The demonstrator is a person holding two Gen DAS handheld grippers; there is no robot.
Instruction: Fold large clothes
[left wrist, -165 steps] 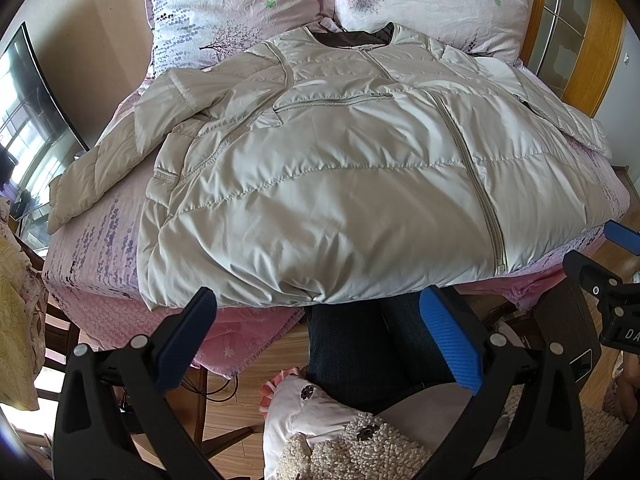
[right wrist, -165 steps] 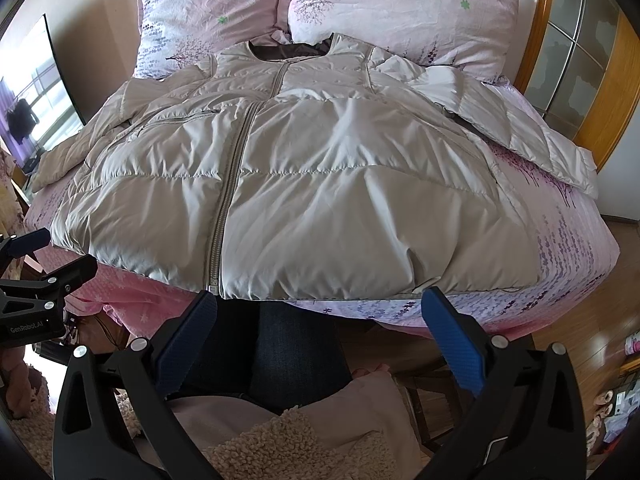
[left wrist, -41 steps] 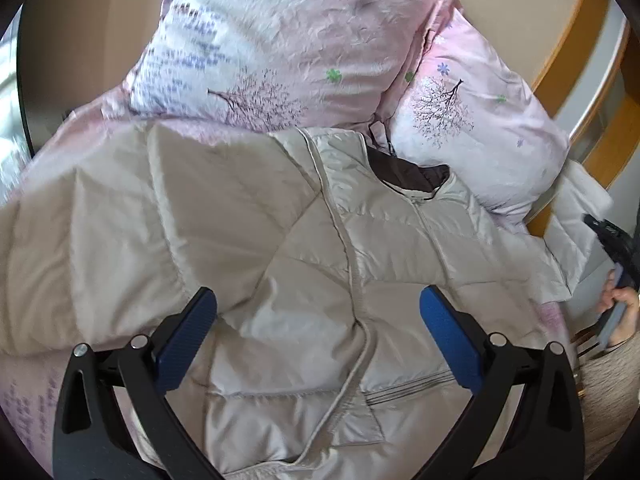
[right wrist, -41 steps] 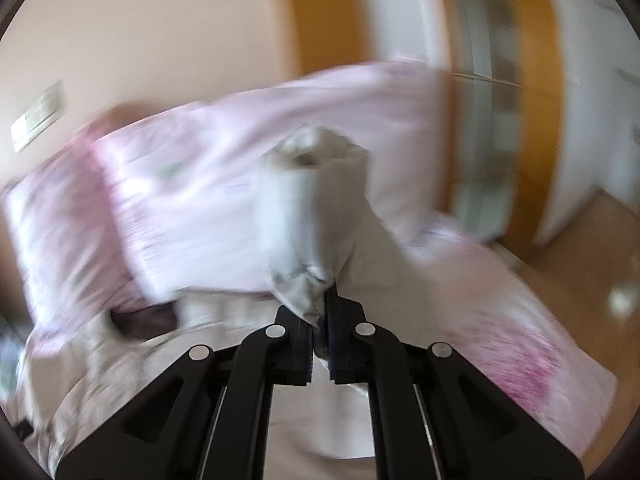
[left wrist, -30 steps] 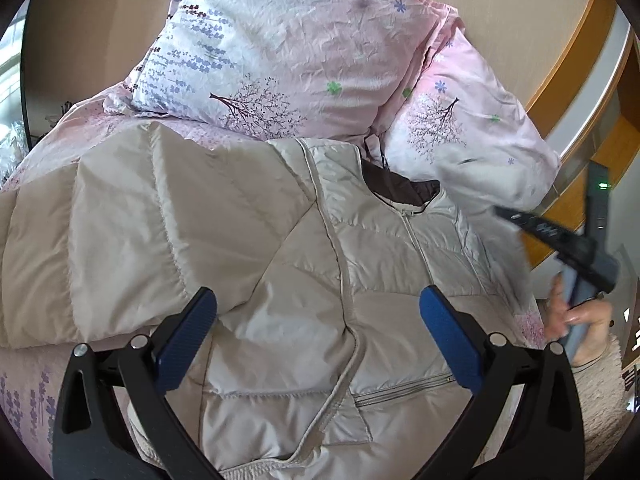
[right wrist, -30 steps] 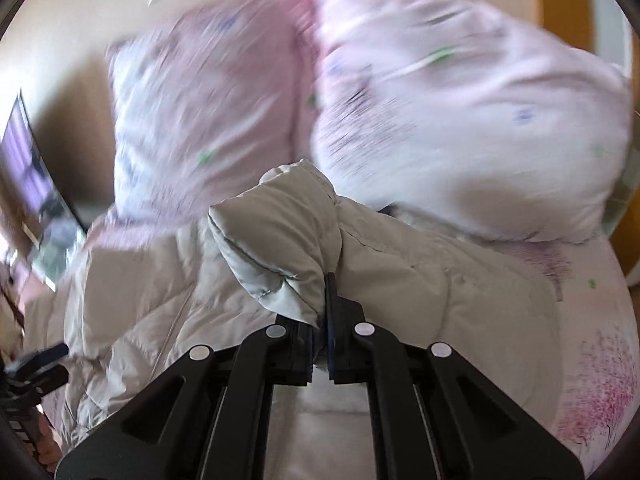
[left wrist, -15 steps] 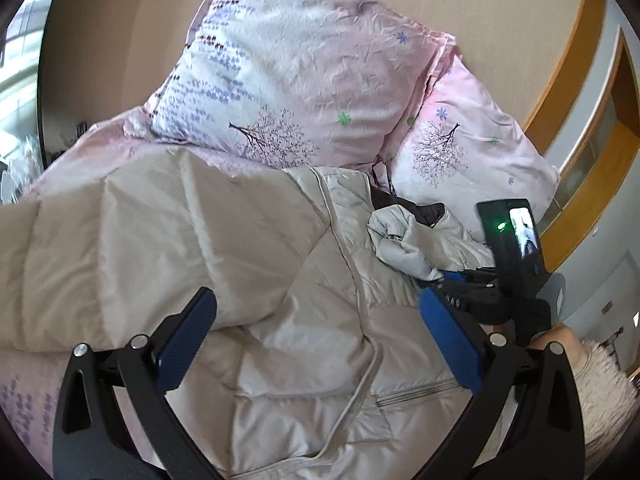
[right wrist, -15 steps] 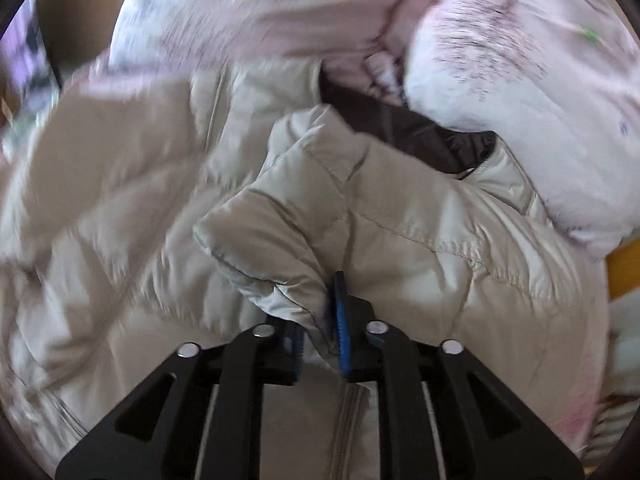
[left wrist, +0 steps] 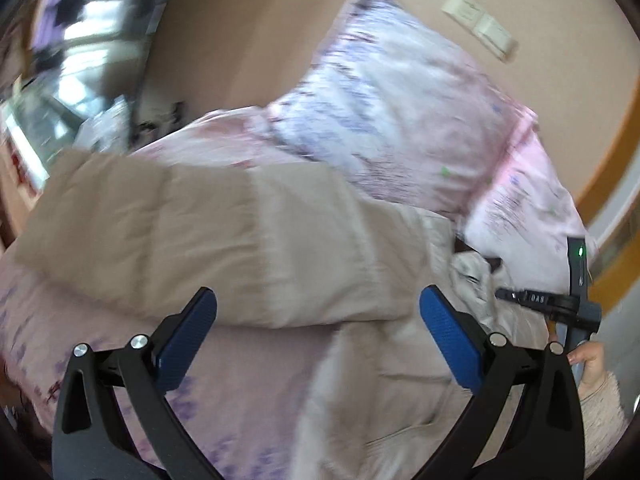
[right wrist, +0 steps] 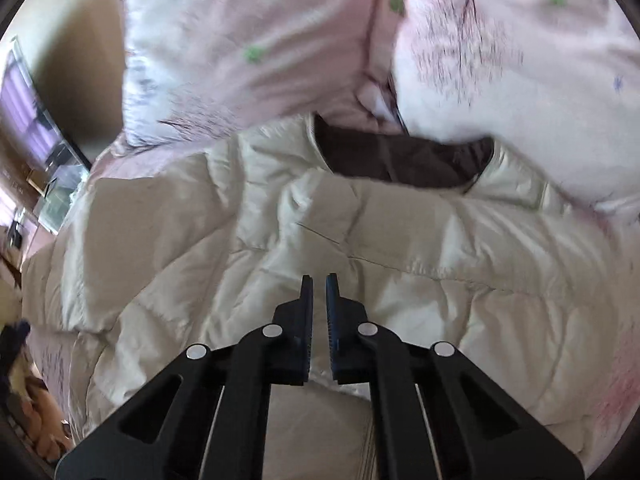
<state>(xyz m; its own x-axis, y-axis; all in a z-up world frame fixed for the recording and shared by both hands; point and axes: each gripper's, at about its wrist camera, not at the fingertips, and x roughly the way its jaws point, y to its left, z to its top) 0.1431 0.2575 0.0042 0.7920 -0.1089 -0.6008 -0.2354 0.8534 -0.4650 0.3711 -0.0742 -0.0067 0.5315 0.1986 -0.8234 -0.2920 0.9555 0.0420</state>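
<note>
Two tools over blurred jacket (right wrist: pixel 240 248): left (left wrist: pixel 318 324) apart, right (right wrist: pixel 319 284) together (empty), hem hidden.

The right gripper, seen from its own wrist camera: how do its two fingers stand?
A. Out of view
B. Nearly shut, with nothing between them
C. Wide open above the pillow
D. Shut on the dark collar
B: the right gripper shows only a thin empty gap, with the cream quilted puffer jacket lying free beyond it.
</note>
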